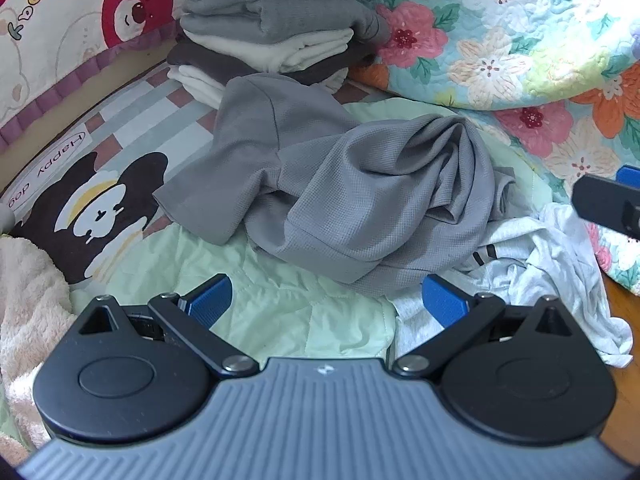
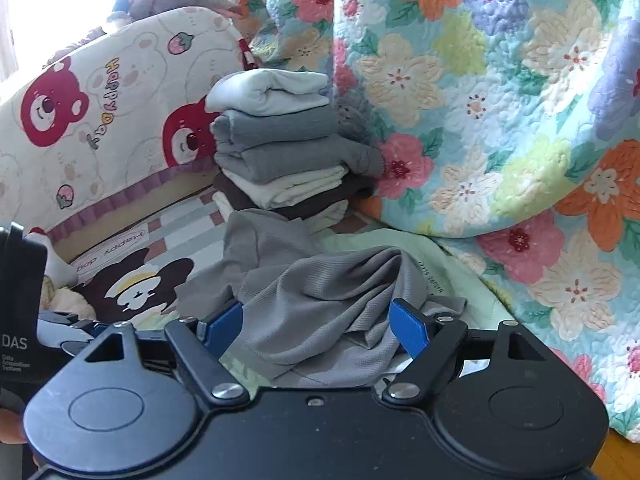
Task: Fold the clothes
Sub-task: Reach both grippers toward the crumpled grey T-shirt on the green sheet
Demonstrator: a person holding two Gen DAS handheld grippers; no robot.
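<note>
A crumpled grey shirt (image 1: 340,192) lies on a pale green sheet (image 1: 280,320), with one sleeve spread to the left. My left gripper (image 1: 328,304) hovers open just short of its near hem, nothing between the blue pads. In the right wrist view the same grey shirt (image 2: 320,312) bunches up between the fingers of my right gripper (image 2: 320,328), which stands open low over the cloth. A rumpled white garment (image 1: 540,272) lies to the right of the grey one. Part of the right gripper (image 1: 608,200) shows at the right edge of the left wrist view.
A stack of folded grey, white and brown clothes (image 2: 288,148) stands at the back. A floral quilt (image 2: 500,120) rises on the right. A bear-print cushion (image 2: 100,120) and a dog-print mat (image 1: 92,208) lie left; a fluffy pink blanket (image 1: 28,300) sits near left.
</note>
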